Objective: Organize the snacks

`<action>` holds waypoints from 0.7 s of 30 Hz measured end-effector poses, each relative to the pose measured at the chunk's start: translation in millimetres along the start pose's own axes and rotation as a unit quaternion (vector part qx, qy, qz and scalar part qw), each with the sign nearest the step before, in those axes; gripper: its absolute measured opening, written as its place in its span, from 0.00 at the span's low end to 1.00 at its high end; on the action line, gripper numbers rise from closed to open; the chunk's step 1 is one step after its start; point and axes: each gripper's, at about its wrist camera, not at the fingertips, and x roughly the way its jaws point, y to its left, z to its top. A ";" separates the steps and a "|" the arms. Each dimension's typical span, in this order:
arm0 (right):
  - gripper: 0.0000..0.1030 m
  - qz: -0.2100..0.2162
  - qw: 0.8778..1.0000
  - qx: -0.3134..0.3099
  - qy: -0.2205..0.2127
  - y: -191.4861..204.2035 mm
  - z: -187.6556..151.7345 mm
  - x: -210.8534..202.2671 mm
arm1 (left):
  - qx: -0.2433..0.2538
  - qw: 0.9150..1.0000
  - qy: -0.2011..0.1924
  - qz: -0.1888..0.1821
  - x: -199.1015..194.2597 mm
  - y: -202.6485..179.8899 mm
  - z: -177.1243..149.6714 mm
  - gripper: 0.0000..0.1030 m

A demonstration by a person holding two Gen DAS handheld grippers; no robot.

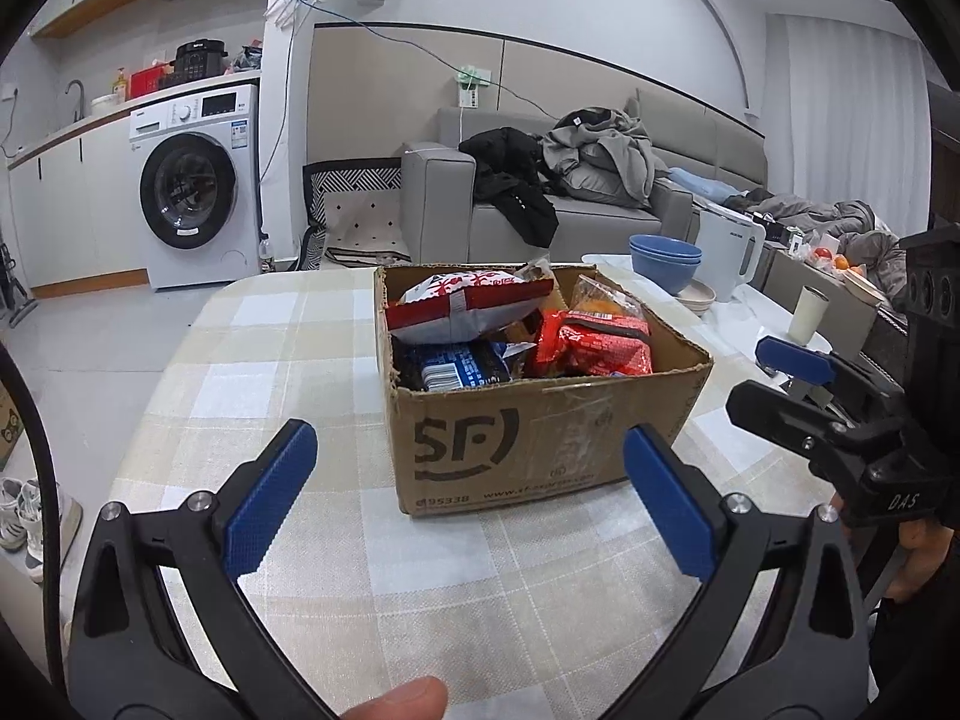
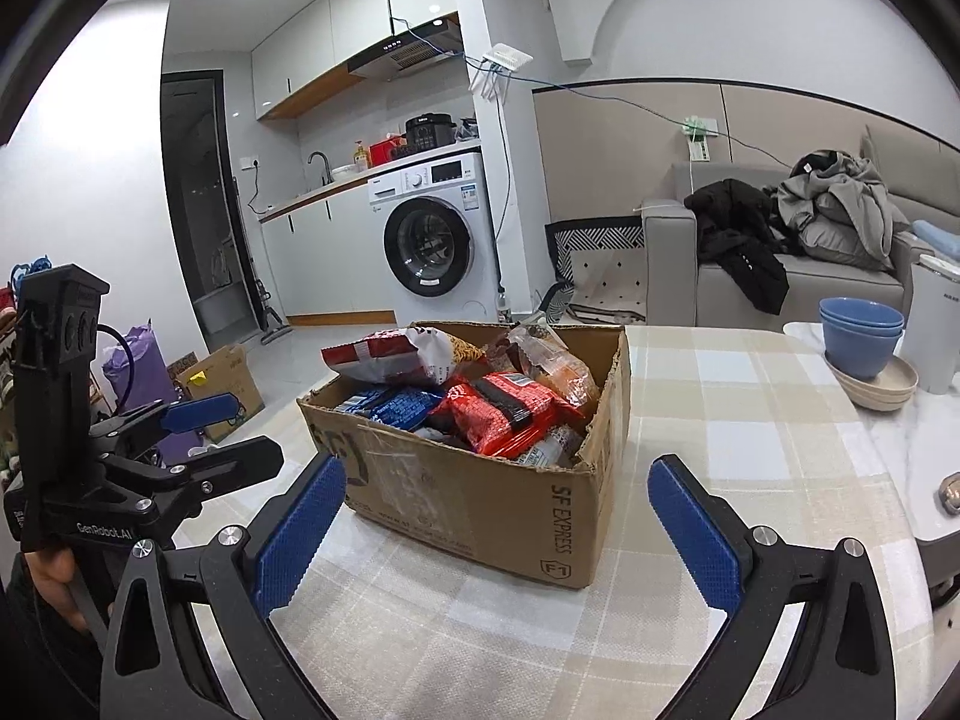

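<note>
The box (image 1: 540, 396) sits on the checked surface (image 1: 252, 360), open-topped and full of snack packets. A red-and-white bag (image 1: 468, 306) lies on top at the box's 11 o'clock, a red packet (image 1: 594, 342) at 2 o'clock and a blue packet (image 1: 462, 363) low at 8 o'clock. No snack is visible loose on the surface.

The left tongs (image 1: 471, 504) stand released, pads wide apart, just short of the box's near wall and gripping nothing. The right tongs (image 2: 498, 534) are likewise spread and empty, facing the box's corner from 5 o'clock. Each gripper shows in the other's view, flanking the box.

Judgement: the scene fits two stages equally, either snacks awaiting removal and sorting, or snacks already gathered into the box. The pictures do not settle which.

Any pick from the box would call for a descent over the rim and a light closure, since the packets are soft, overlapping and likely to slip or drag neighbours.

Blue bowls (image 1: 665, 261) and a kettle (image 1: 729, 258) stand at 1 o'clock, well apart.
</note>
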 end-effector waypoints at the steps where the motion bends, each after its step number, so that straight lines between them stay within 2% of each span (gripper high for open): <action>1: 1.00 0.000 1.000 -0.002 -0.003 1.3 -1.0 -0.7 | 0.001 1.000 -0.001 0.000 0.2 -0.9 0.5 0.99; 7: 1.00 -0.005 0.999 -0.021 -0.031 8.6 -11.5 -8.4 | 0.003 1.000 -0.012 0.007 -6.1 -2.1 -6.2 0.99; 21: 1.00 -0.007 0.998 -0.035 -0.044 16.6 -24.4 -19.0 | 0.008 0.999 -0.041 0.012 -19.0 -4.2 -23.3 0.99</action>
